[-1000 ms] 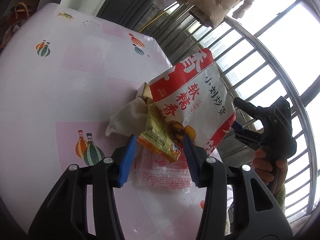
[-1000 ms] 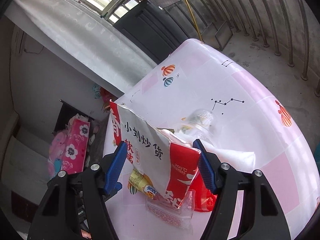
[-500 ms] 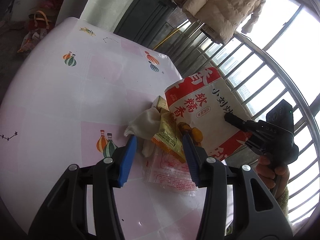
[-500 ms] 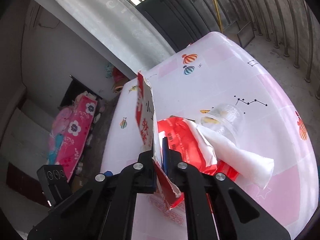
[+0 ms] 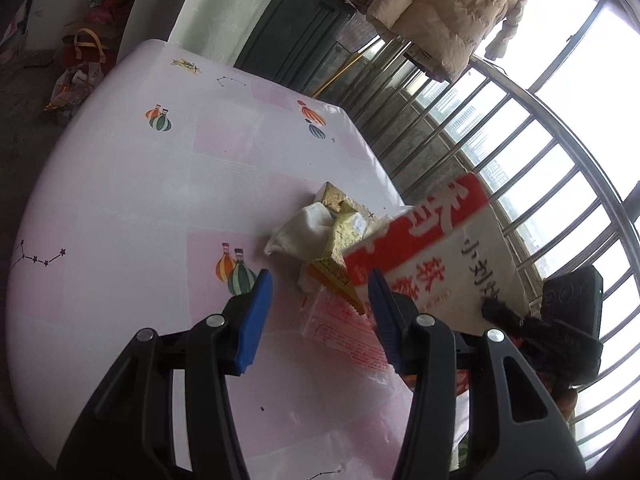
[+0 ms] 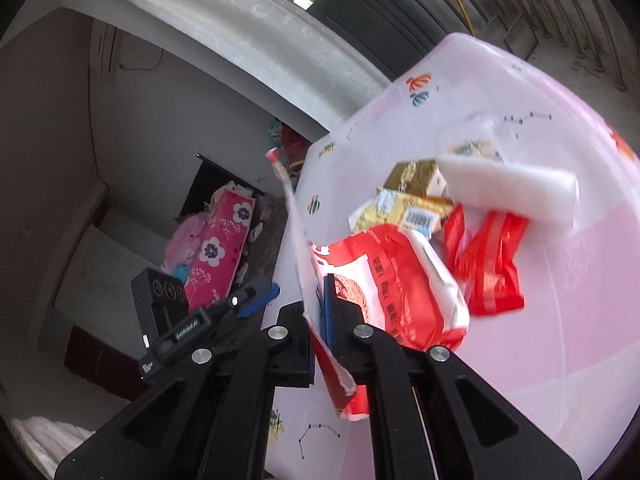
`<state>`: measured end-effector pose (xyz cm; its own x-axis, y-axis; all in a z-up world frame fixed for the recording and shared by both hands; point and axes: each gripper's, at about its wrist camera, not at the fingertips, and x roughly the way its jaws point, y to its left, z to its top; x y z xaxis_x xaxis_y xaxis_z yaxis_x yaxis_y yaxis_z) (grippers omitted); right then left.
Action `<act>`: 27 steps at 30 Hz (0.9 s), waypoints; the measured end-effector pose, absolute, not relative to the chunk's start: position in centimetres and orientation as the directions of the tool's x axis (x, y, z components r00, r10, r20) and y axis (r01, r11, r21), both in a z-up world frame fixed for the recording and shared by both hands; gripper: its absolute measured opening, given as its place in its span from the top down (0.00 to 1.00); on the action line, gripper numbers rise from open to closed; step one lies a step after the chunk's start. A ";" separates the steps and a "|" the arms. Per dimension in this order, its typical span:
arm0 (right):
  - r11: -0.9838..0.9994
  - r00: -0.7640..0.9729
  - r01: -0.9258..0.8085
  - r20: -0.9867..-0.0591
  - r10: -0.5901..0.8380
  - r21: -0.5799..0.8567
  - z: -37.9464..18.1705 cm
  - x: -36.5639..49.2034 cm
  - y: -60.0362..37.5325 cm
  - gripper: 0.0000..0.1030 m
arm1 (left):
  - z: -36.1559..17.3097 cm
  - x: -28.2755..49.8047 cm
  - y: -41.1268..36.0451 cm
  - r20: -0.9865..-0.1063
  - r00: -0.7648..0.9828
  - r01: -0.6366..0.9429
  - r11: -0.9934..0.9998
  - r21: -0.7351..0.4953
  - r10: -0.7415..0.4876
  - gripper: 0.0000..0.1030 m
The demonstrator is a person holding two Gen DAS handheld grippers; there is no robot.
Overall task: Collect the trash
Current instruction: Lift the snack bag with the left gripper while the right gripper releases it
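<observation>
My right gripper (image 6: 320, 308) is shut on the edge of a red-and-white paper bag (image 6: 296, 224), held up on edge; the bag shows broadside in the left wrist view (image 5: 448, 248) with that gripper (image 5: 492, 308) at its lower right. My left gripper (image 5: 316, 312) is open and empty, just short of the trash pile. The pile on the pink table (image 5: 140, 200) holds a white tissue (image 5: 304, 228), a gold-yellow wrapper (image 5: 344, 232) and a clear printed wrapper (image 5: 344, 328). The right wrist view shows red wrappers (image 6: 488, 256), a gold carton (image 6: 412, 176) and white tissue (image 6: 508, 188).
A clear plastic cup (image 6: 468, 136) lies beyond the pile. A metal window railing (image 5: 500, 128) runs past the table's far edge, with a beige coat (image 5: 444, 12) hanging above. A pink floral bag (image 6: 216, 252) and clutter lie on the floor to the left.
My right gripper has closed on the paper bag's edge and lifted it, swinging it toward the right. My left gripper has drawn back a little from the pile, still open.
</observation>
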<state>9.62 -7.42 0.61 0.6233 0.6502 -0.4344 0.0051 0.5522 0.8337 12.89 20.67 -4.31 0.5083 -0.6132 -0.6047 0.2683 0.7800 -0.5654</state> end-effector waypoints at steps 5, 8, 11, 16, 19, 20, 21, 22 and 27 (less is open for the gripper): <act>0.555 0.584 0.062 -0.482 0.654 0.829 -1.7 7.0 -5.3 0.96 | -5.2 12.3 22.0 -0.619 0.519 0.250 0.797 -0.550 -0.590 0.47; 0.549 0.563 0.101 -0.503 0.656 0.829 -2.8 6.5 -4.6 0.96 | -5.7 11.6 22.8 -0.618 0.516 0.237 0.792 -0.563 -0.593 0.46; 0.521 0.559 0.115 -0.488 0.670 0.846 -3.3 6.4 -4.0 0.96 | -6.0 10.7 23.6 -0.610 0.509 0.237 0.780 -0.579 -0.608 0.45; 0.473 0.555 0.101 -0.444 0.703 0.875 -3.2 6.9 -3.2 0.96 | -5.4 9.8 24.5 -0.595 0.518 0.249 0.774 -0.581 -0.614 0.45; 0.481 0.537 0.121 -0.465 0.704 0.868 -4.0 7.5 -2.9 0.96 | -5.2 9.4 24.8 -0.589 0.526 0.249 0.773 -0.583 -0.614 0.43; 0.491 0.528 0.134 -0.481 0.700 0.861 -4.4 7.7 -3.0 0.96 | -5.3 9.2 24.7 -0.589 0.522 0.250 0.771 -0.585 -0.616 0.43; 0.509 0.523 0.144 -0.502 0.689 0.848 -4.7 7.9 -3.2 0.96 | -5.4 9.1 24.5 -0.591 0.516 0.253 0.770 -0.586 -0.620 0.43; 0.525 0.518 0.155 -0.521 0.678 0.837 -5.1 8.0 -3.4 0.96 | -5.5 9.0 24.3 -0.593 0.510 0.257 0.768 -0.586 -0.623 0.43; 0.501 0.514 0.211 -0.531 0.674 0.839 -7.4 8.7 -5.3 0.96 | -6.8 8.6 22.6 -0.608 0.428 0.290 0.738 -0.609 -0.669 0.43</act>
<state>8.66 -5.32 -7.42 0.5138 0.6737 -0.5312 0.2114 0.5006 0.8394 8.64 22.56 -6.83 0.4277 -0.6693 -0.6076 0.2905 0.7383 -0.6088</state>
